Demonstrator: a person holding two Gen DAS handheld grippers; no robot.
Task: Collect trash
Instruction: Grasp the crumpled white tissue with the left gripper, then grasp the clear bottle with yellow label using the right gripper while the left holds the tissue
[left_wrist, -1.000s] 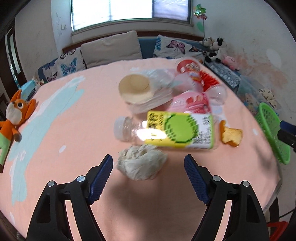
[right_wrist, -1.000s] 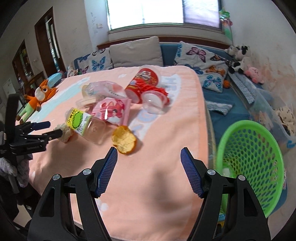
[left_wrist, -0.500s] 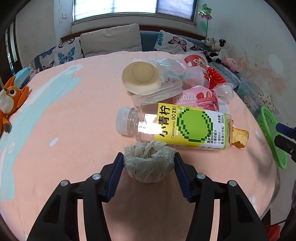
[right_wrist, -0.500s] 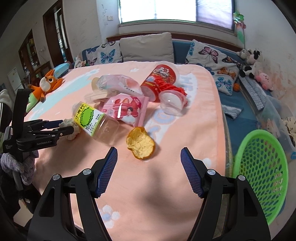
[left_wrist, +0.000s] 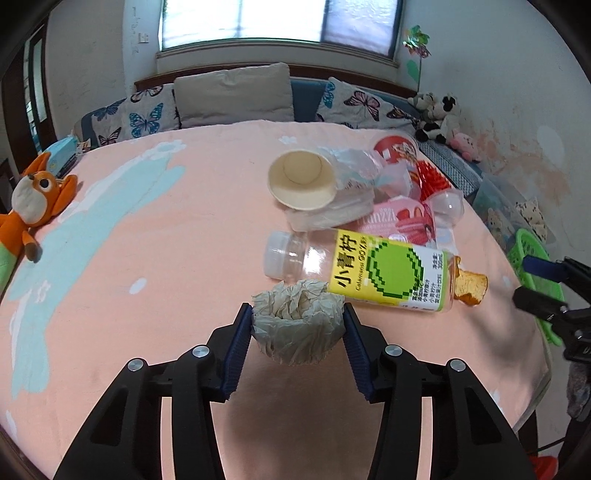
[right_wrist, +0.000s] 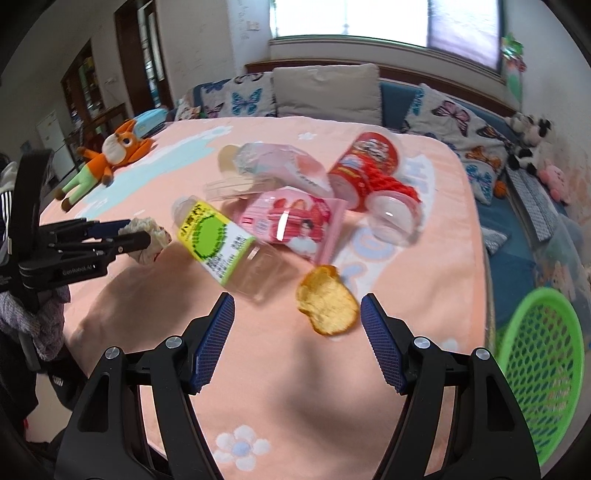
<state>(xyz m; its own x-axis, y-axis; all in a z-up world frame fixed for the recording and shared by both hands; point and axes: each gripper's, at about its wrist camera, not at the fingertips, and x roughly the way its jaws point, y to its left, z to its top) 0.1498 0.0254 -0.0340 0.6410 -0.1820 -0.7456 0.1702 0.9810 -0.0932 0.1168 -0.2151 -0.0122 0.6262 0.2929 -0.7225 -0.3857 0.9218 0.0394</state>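
A crumpled grey tissue (left_wrist: 297, 328) sits between the blue pads of my left gripper (left_wrist: 296, 309), whose jaws are closing and press it on both sides, just above the pink bedspread (left_wrist: 147, 258). Right behind it lies a clear bottle with a yellow-green label (left_wrist: 376, 271). My right gripper (right_wrist: 296, 301) stands open and empty over the bedspread, with an orange peel (right_wrist: 327, 308) just ahead of its fingers. A green mesh basket (right_wrist: 543, 369) stands beside the bed at the right.
Behind the bottle lie a paper cup (left_wrist: 301, 179), a pink snack packet (right_wrist: 295, 221), a red noodle cup (right_wrist: 365, 162) and a clear plastic dome (right_wrist: 395, 218). A fox toy (left_wrist: 33, 203) lies at the bed's left edge. Pillows line the far side.
The left gripper moved forward around the tissue and its jaws closed onto it. The right gripper shifted toward the trash pile, bringing the orange peel nearer its fingers.
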